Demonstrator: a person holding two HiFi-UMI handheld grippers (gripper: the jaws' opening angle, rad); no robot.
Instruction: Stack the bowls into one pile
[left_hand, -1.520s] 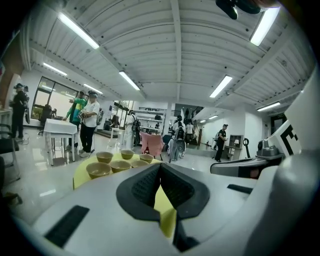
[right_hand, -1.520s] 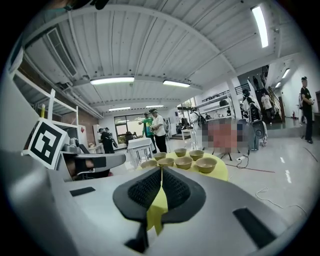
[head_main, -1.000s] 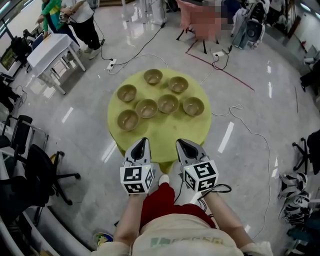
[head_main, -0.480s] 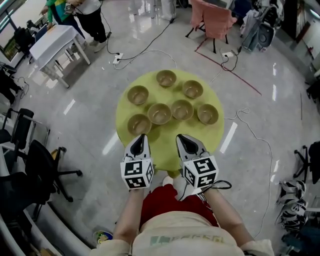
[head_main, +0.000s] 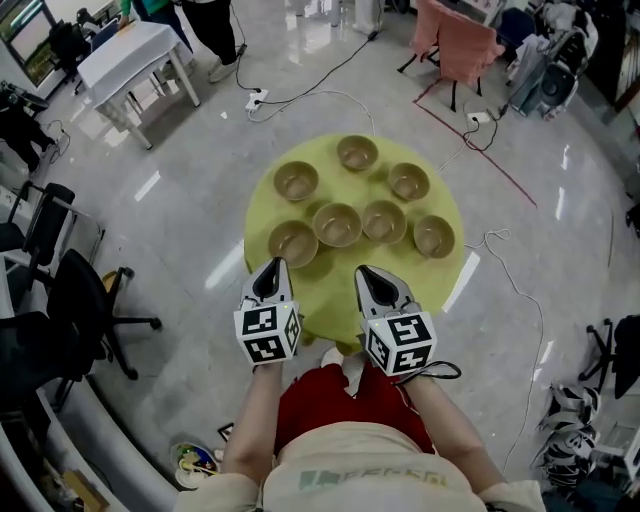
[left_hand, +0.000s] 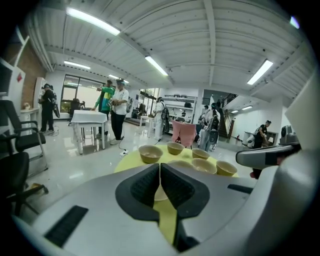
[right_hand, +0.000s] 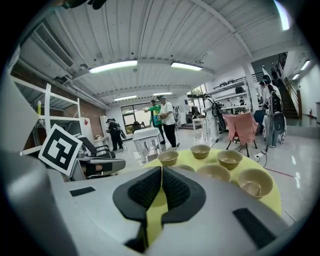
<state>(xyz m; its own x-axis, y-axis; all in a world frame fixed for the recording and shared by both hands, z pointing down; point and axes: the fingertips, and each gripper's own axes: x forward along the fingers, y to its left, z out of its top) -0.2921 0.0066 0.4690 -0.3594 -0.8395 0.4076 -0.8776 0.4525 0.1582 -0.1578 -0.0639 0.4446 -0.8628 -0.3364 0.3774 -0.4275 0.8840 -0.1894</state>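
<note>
Forward had come our left gripper (head_main: 272, 270) and right gripper (head_main: 369, 277), jaws pressed together, empty, at the counter's (head_main: 325, 292) near edge. We judged the left needed opening before pinching the nearest bowl (head_main: 293, 243) by its rim; all seven bowls (head_main: 338, 224) sat apart, unstacked.

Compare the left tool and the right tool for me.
The left tool ends close to the nearest bowl; the right tool ends over bare yellow table, farther from any bowl. The left tool points nearly straight ahead; the right tool angles inward. Both are shut and hold nothing.
</note>
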